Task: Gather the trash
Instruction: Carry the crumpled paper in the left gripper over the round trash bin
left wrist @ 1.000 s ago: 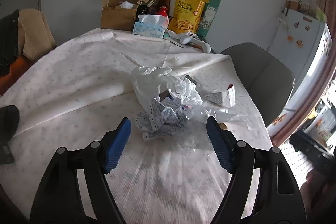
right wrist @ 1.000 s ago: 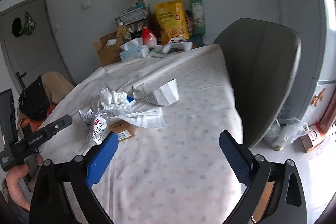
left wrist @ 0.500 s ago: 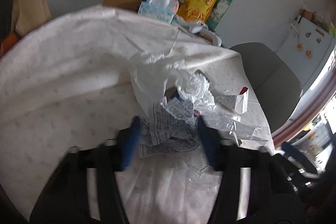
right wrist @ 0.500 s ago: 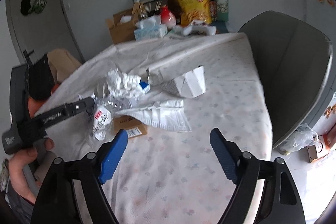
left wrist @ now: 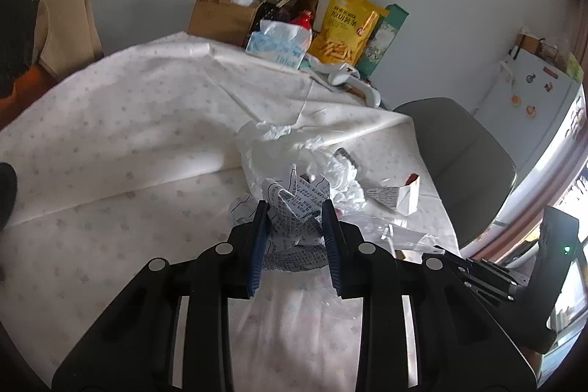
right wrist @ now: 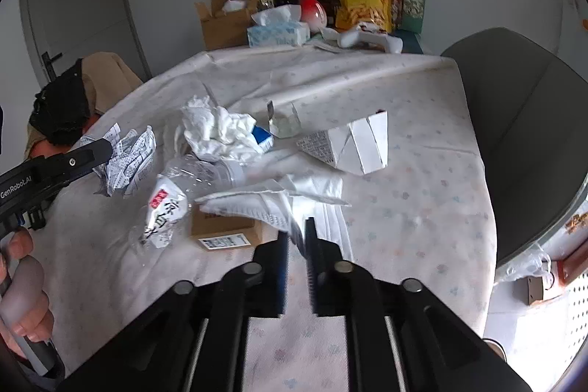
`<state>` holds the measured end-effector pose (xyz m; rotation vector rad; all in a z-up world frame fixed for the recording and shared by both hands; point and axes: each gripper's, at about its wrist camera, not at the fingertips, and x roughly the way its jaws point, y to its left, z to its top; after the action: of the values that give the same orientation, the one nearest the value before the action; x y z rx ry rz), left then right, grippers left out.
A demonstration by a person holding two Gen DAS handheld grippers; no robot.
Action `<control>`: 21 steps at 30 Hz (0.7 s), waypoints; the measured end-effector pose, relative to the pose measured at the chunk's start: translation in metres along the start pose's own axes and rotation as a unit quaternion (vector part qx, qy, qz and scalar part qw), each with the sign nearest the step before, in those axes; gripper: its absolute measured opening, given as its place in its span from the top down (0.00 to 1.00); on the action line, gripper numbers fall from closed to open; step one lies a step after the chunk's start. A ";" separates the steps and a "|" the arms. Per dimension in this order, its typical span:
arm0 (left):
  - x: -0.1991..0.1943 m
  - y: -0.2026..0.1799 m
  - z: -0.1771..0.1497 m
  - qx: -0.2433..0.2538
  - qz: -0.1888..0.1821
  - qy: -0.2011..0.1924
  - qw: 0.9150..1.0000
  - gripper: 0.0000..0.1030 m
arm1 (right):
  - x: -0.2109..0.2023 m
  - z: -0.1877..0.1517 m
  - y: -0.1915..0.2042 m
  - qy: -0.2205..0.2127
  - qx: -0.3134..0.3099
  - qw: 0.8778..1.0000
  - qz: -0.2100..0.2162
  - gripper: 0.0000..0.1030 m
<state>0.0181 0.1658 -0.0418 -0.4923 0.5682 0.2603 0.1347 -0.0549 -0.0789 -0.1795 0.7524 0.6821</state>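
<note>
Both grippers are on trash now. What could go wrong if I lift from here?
The right gripper pinches only the edge of the white plastic bag, so the thin film may tear or slip. The left gripper is closing on the printed paper, which may pull loose. The crushed bottle could roll.

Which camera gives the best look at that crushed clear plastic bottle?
The right wrist view: the plastic bottle lies unobstructed, its label readable. In the left wrist view it hardly shows; crumpled printed paper and the left hand-held gripper block that spot.
</note>
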 end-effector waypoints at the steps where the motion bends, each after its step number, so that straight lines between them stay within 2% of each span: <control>1: -0.003 -0.003 0.001 0.004 -0.002 -0.003 1.000 0.72 | -0.003 0.000 0.000 -0.005 0.000 1.000 0.002 0.97; 5: -0.010 -0.018 0.001 0.015 -0.016 -0.009 1.000 0.72 | -0.024 -0.003 -0.008 -0.025 0.012 1.000 0.011 0.97; 9: -0.012 -0.041 -0.002 0.035 -0.033 -0.010 0.999 0.72 | -0.045 -0.006 -0.019 -0.043 0.019 0.999 0.003 0.98; 21: 0.005 -0.123 -0.015 0.091 -0.089 0.010 0.992 0.72 | -0.099 -0.030 -0.080 -0.075 0.072 0.994 -0.043 0.98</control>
<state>0.0602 0.0538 -0.0101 -0.3664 0.5584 0.0335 0.1156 -0.1779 -0.0402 -0.0288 0.6437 0.5510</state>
